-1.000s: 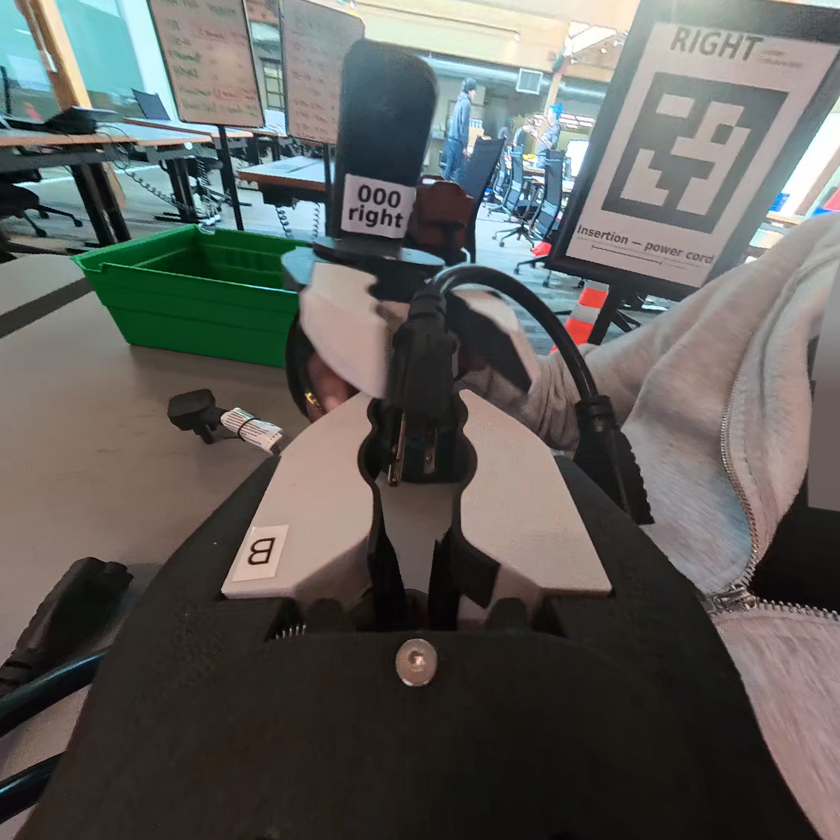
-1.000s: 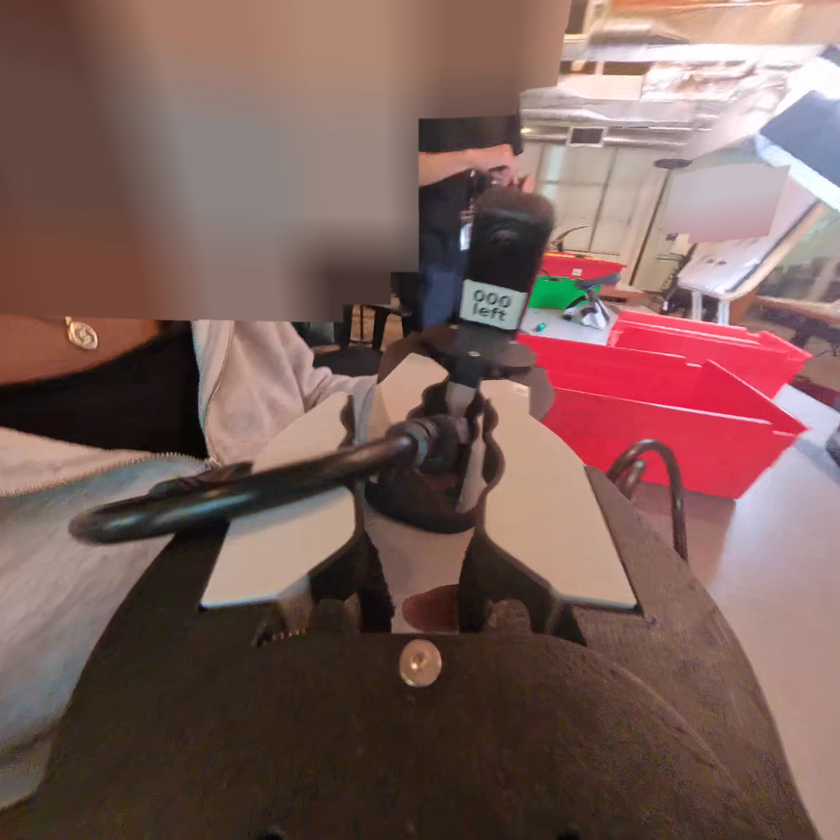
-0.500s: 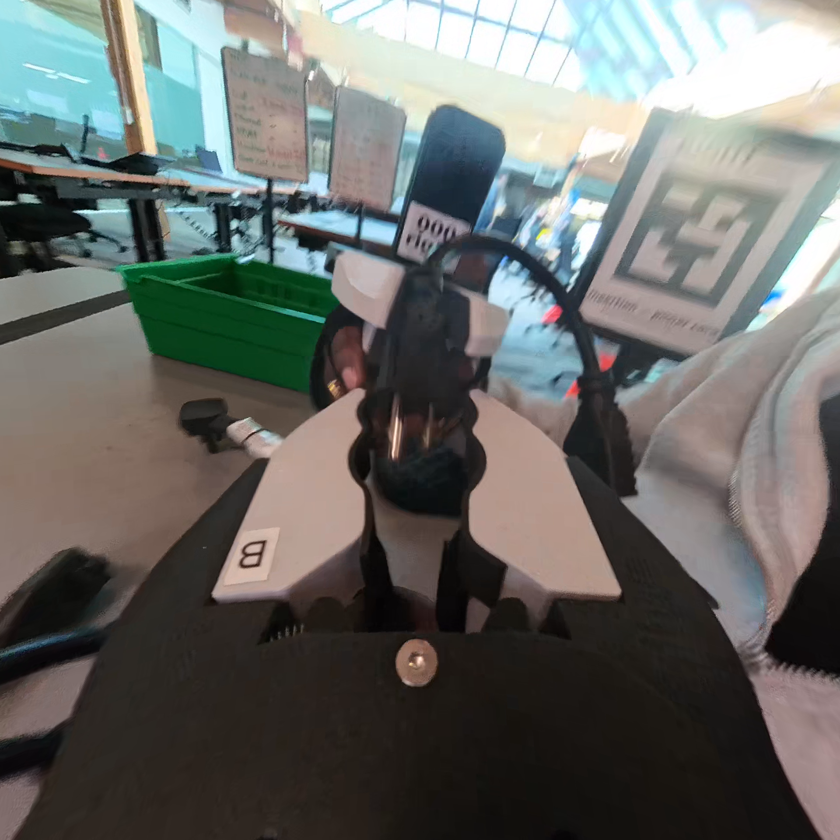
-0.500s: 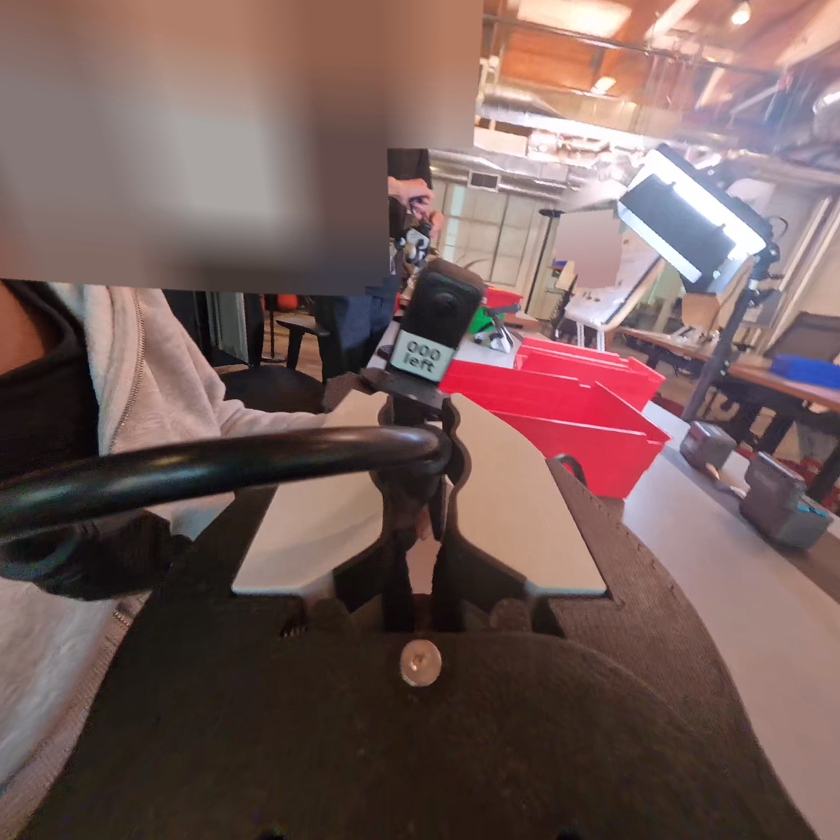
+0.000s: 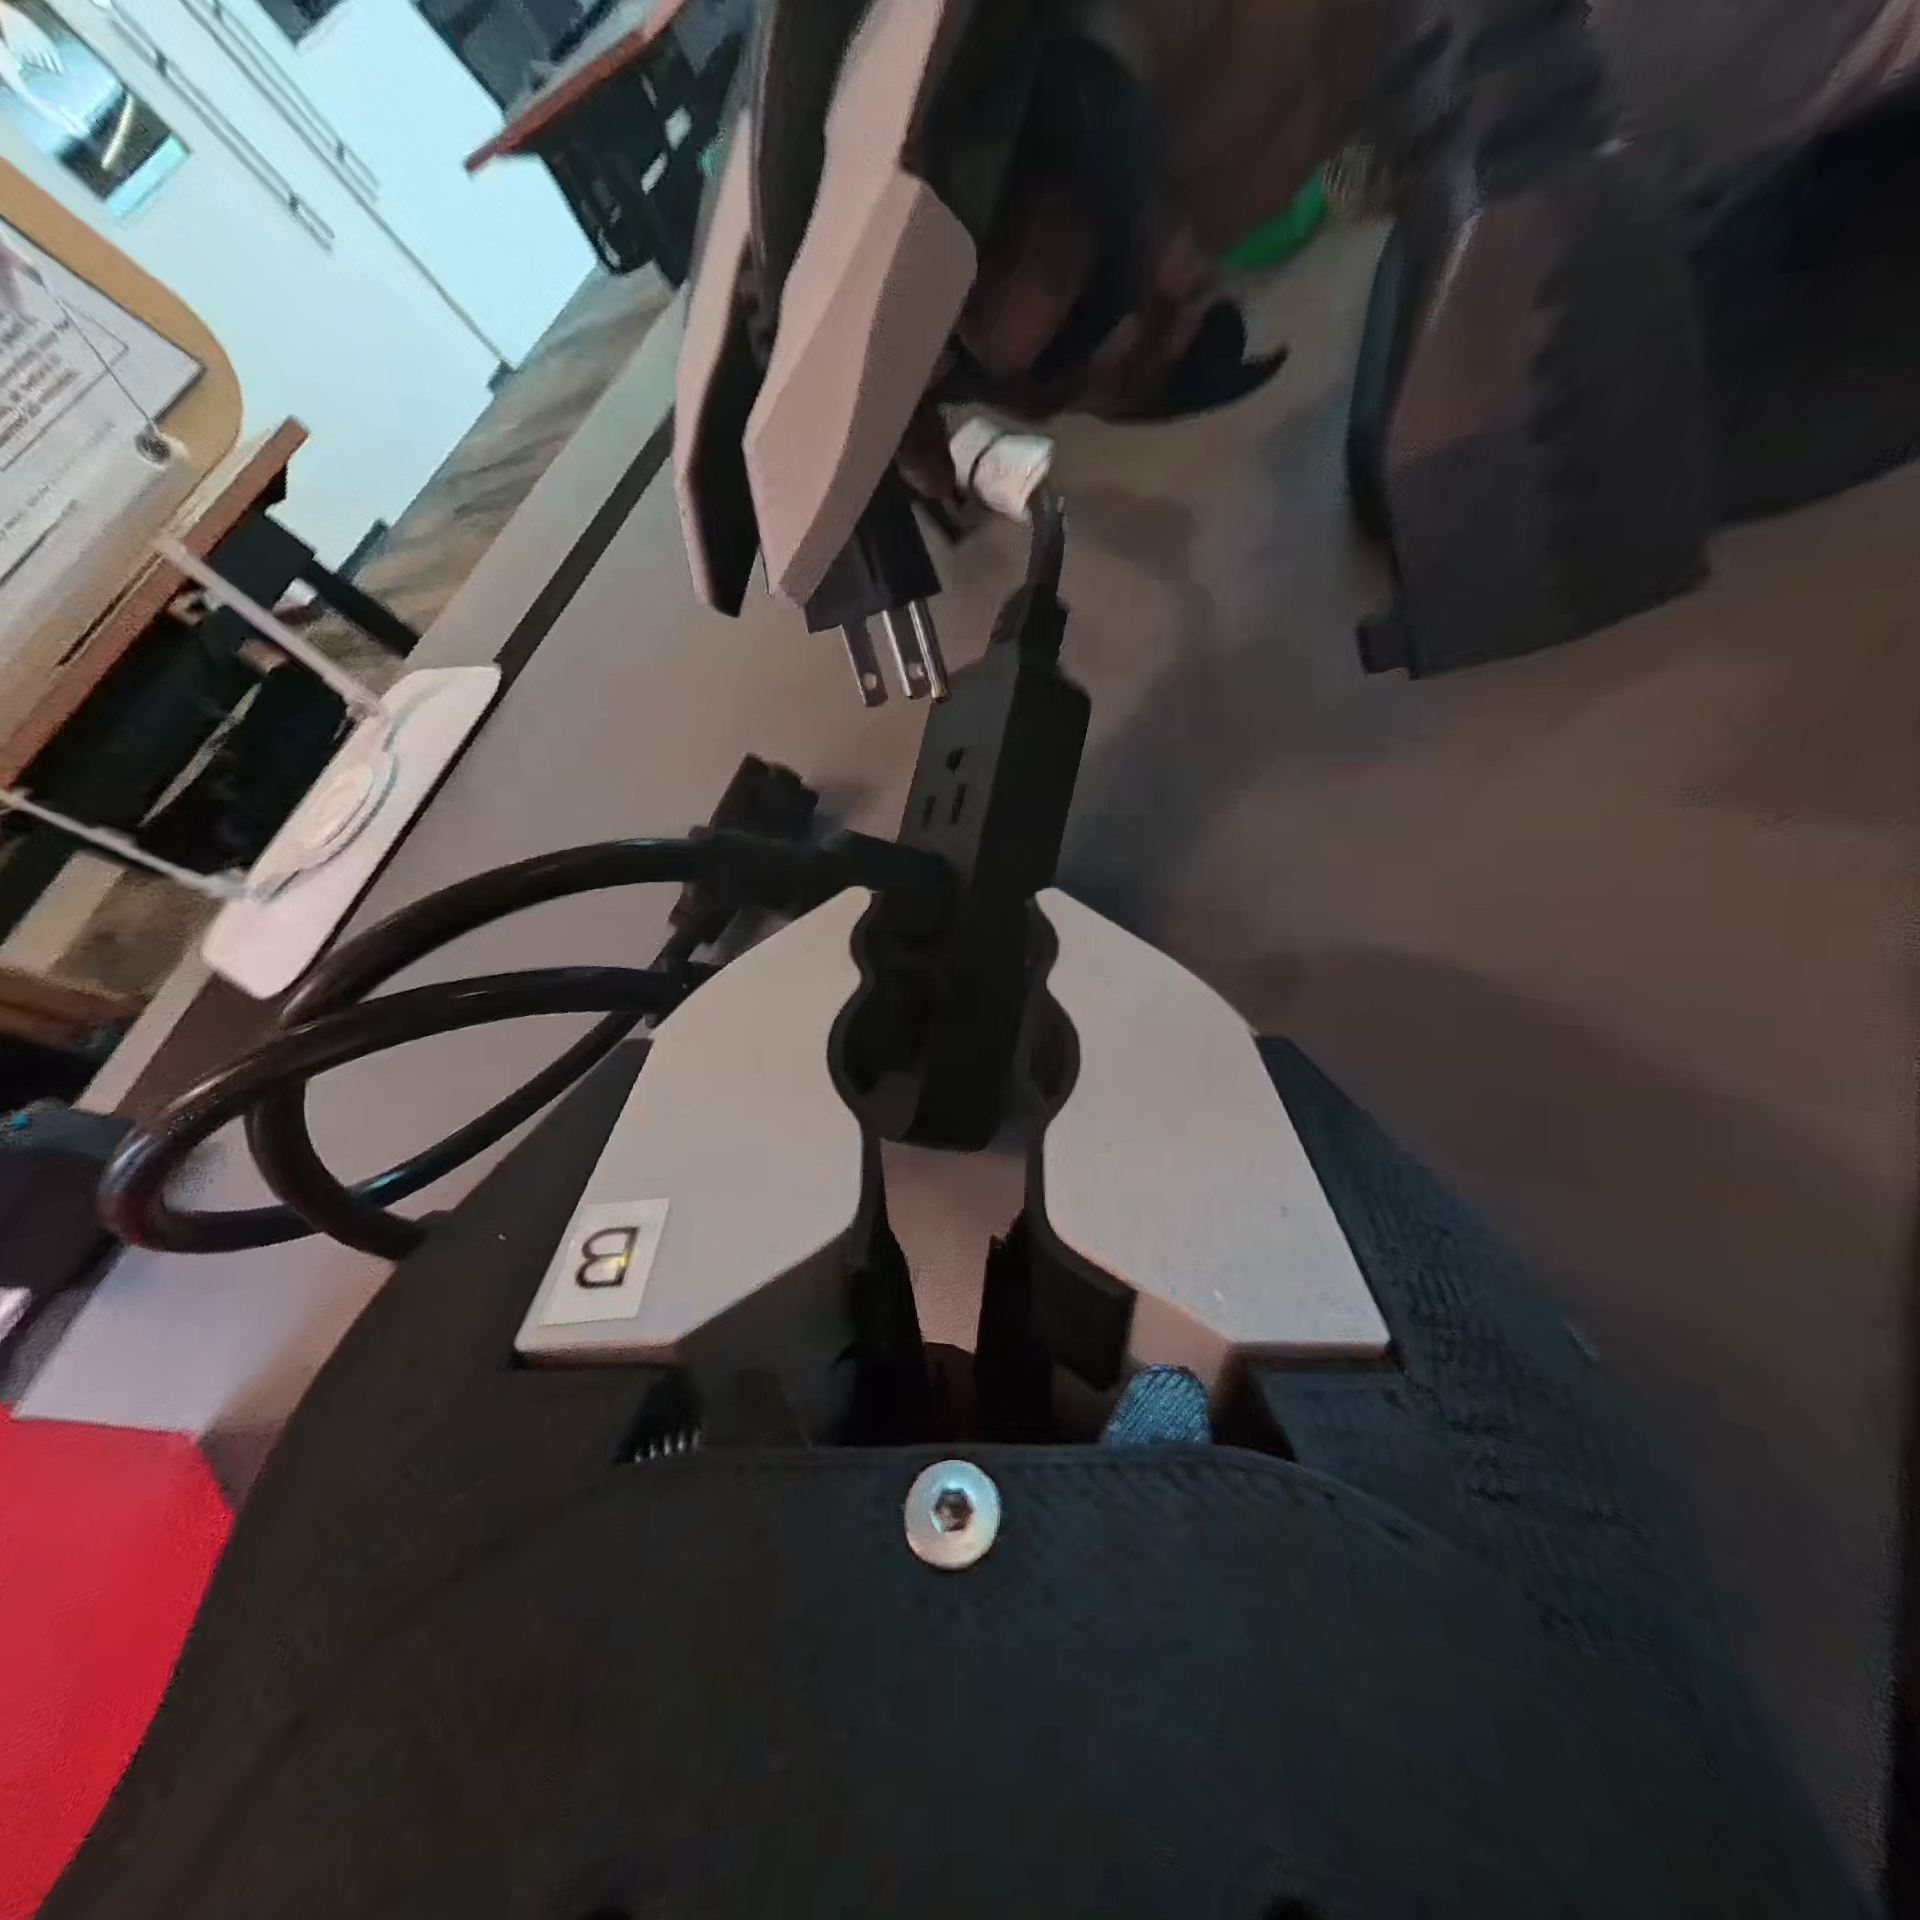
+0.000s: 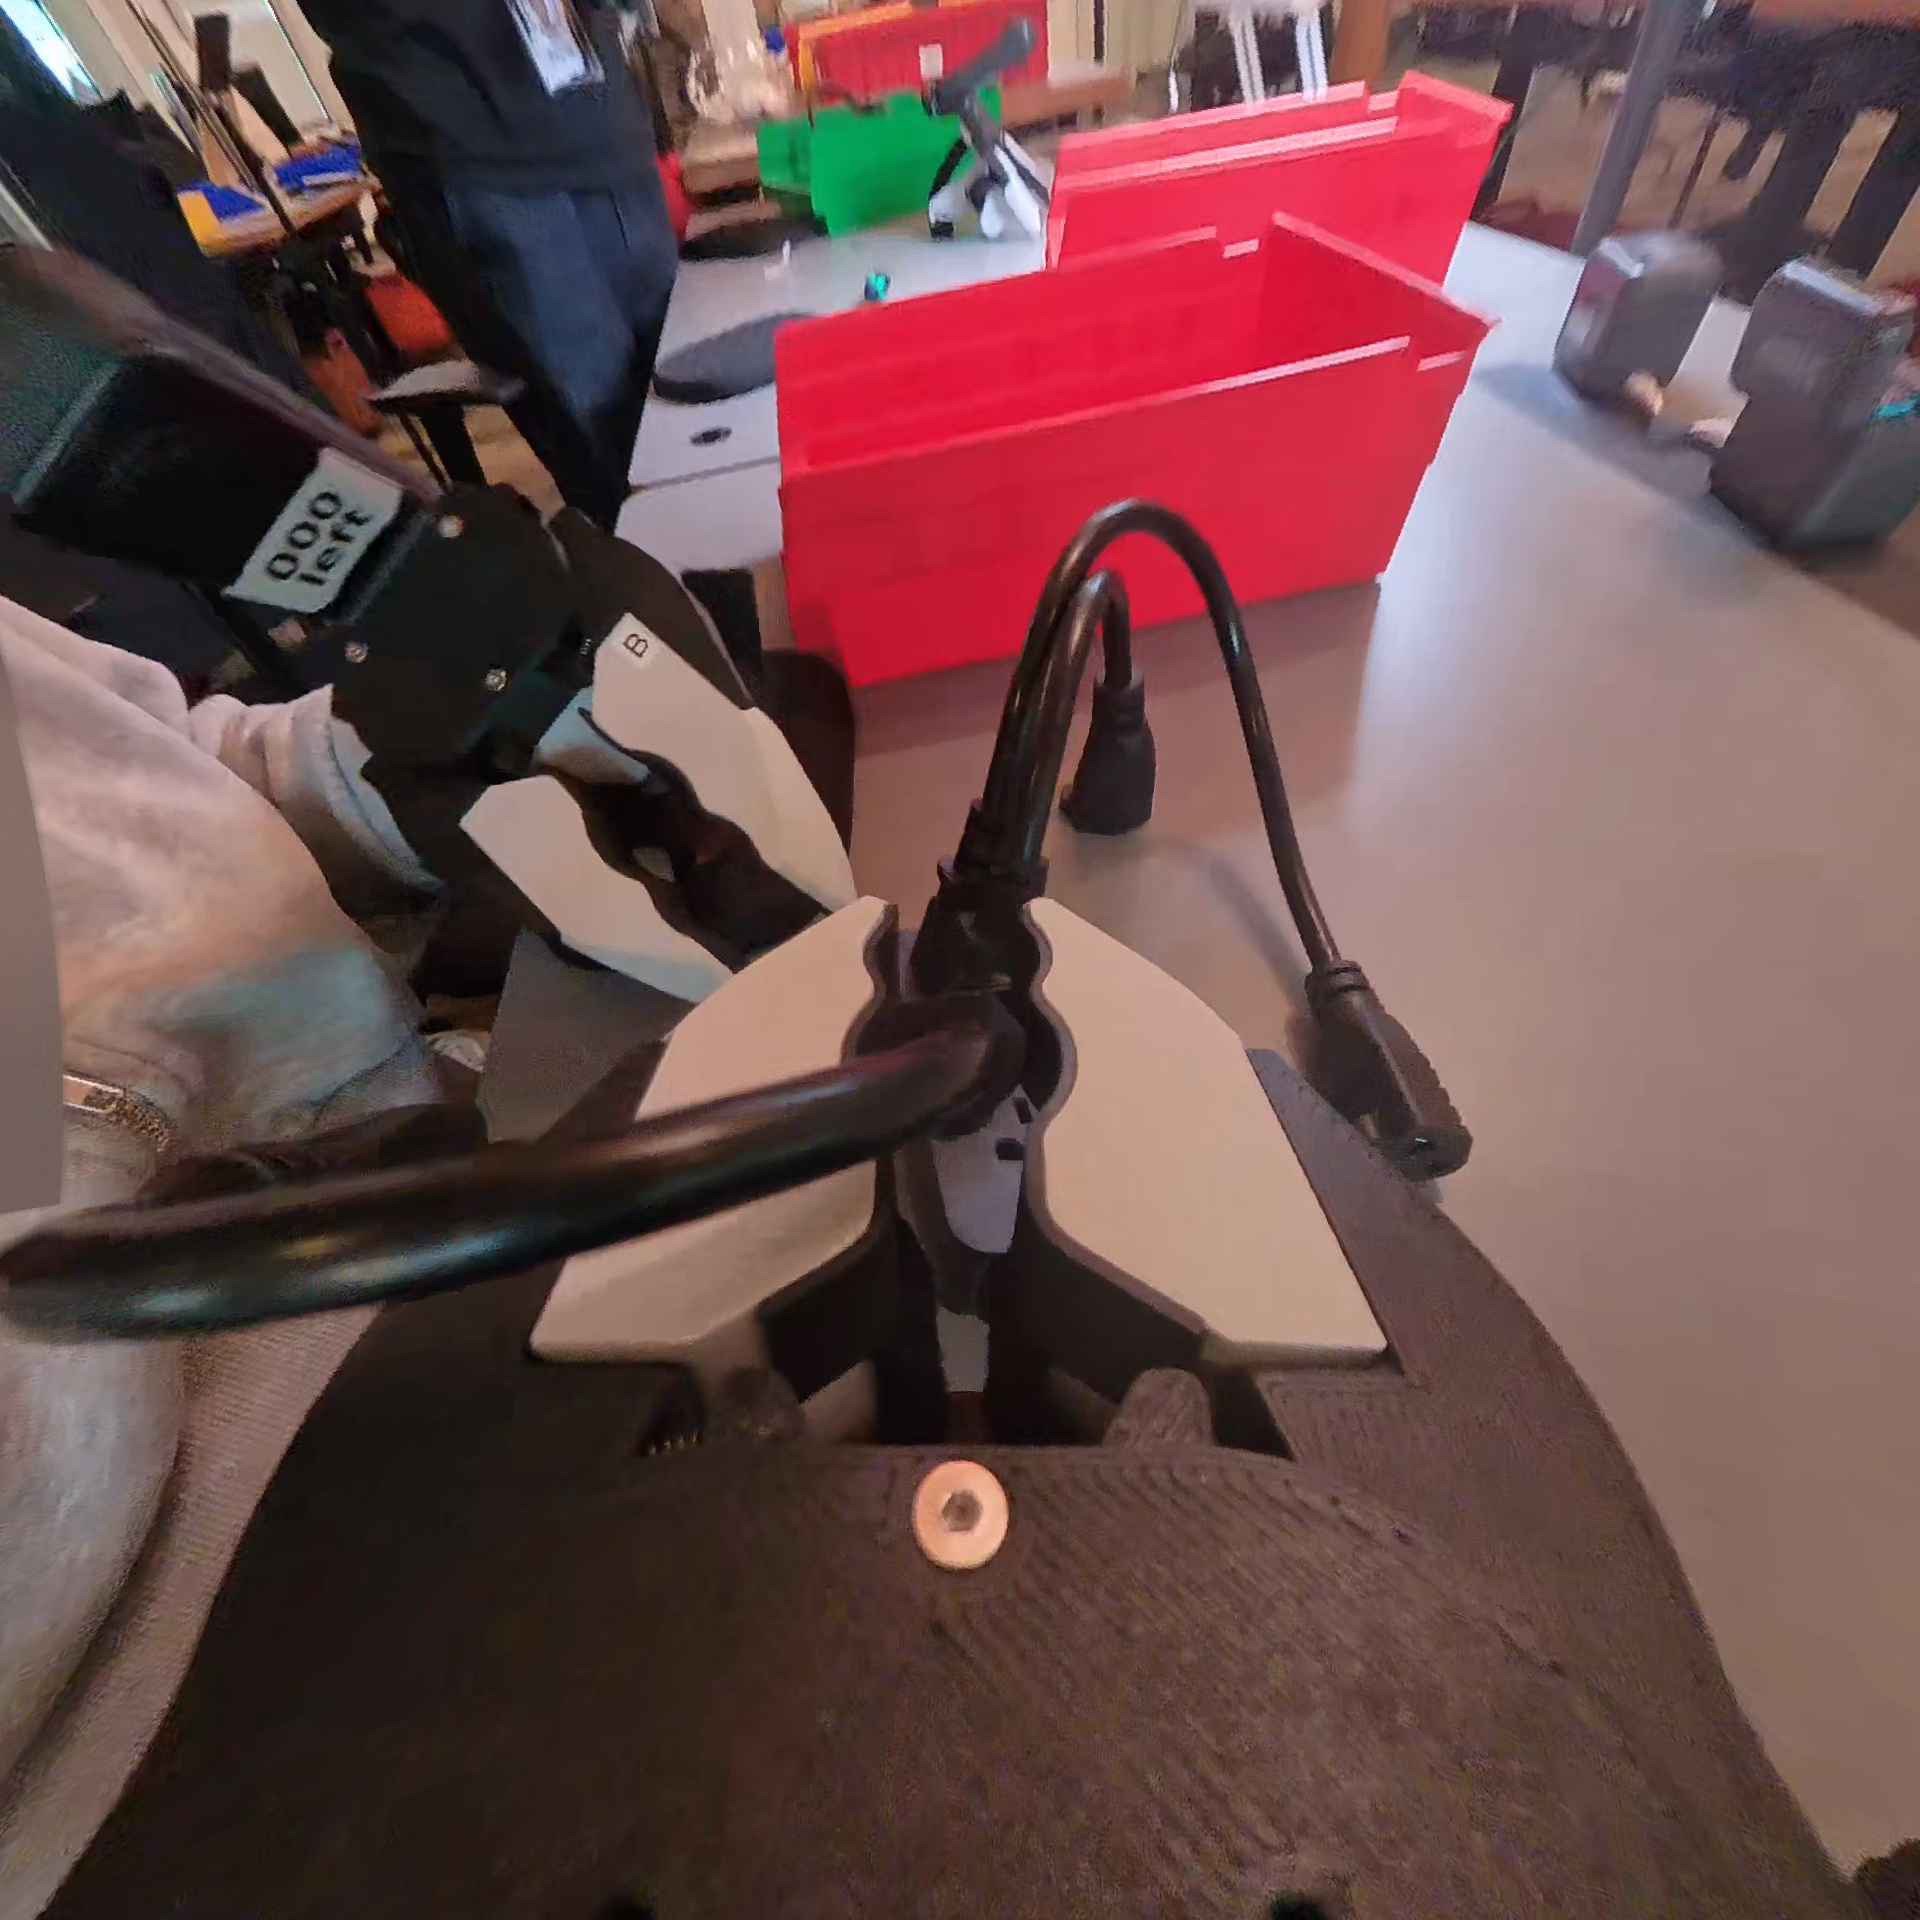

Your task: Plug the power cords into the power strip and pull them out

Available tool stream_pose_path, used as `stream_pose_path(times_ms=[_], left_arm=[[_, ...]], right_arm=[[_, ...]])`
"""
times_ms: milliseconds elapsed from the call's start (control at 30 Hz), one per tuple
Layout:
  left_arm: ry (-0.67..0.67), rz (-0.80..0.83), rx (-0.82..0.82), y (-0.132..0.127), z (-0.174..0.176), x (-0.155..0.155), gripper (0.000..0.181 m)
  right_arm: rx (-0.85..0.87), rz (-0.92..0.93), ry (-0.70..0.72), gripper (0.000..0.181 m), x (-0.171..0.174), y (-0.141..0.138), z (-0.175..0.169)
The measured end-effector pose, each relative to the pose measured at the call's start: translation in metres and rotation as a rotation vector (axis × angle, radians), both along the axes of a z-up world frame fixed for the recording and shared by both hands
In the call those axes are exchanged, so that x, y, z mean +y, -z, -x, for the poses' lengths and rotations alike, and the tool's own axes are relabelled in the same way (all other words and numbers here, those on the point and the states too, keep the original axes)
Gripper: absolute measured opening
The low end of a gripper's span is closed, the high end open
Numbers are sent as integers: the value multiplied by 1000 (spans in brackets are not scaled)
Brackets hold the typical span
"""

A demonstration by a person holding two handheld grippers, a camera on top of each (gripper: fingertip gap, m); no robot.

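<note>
black power strip (image 5: 982, 852) gripped in left claw (image 5: 951, 1013); right claw (image 5: 769, 551) clamps three-pronged plug (image 5: 883, 613) just above.

Open grey table (image 6: 1621, 831) to the right, red bin (image 6: 1091, 457) blocking ahead, looped black cords (image 5: 416, 997) crowding the left

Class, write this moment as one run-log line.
left gripper: shut on power strip | right gripper: shut on plug | prongs near strip, not inserted
</note>
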State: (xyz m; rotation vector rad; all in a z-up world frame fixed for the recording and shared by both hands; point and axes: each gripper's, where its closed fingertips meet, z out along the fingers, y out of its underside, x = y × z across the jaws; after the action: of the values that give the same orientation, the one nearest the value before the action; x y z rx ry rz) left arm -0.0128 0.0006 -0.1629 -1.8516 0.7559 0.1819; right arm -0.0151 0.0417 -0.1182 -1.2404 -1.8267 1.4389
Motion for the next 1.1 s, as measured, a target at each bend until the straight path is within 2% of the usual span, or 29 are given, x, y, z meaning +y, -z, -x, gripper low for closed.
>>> stream_pose_path(times_ms=[67,167,233,300,367,500,567,667,800,967,1100], left_arm=[[-54,62,43,9,12,2,18],[-109,92,-82,5,27,-9,17],[-158,46,-177,-7,43,-16,31],[-100,25,-311,-18,49,-17,51],[30,117,-428,-14,43,-13,61],[118,319,-342,19,41,5,69],[148,309,-317,25,40,17,59],[247,359,-415,28,24,21,48],[273,407,-355,37,14,22,42],[264,461,-60,46,5,19,37],[247,454,-90,46,2,21,37]], right_arm=[[-50,-7,5,21,1,7,5],[-105,-26,-1,21,3,16,9],[-133,-29,-13,21,2,19,10],[-157,-24,-21,21,3,20,10],[-164,-20,-24,21,3,19,10],[-166,-30,-8,21,5,19,7],[-170,-32,-6,21,6,20,5],[-183,-22,-2,21,9,21,3],[-232,-36,-1,21,12,28,2],[-296,-71,-18,21,6,35,-1],[-328,-100,12,21,5,40,-5]])
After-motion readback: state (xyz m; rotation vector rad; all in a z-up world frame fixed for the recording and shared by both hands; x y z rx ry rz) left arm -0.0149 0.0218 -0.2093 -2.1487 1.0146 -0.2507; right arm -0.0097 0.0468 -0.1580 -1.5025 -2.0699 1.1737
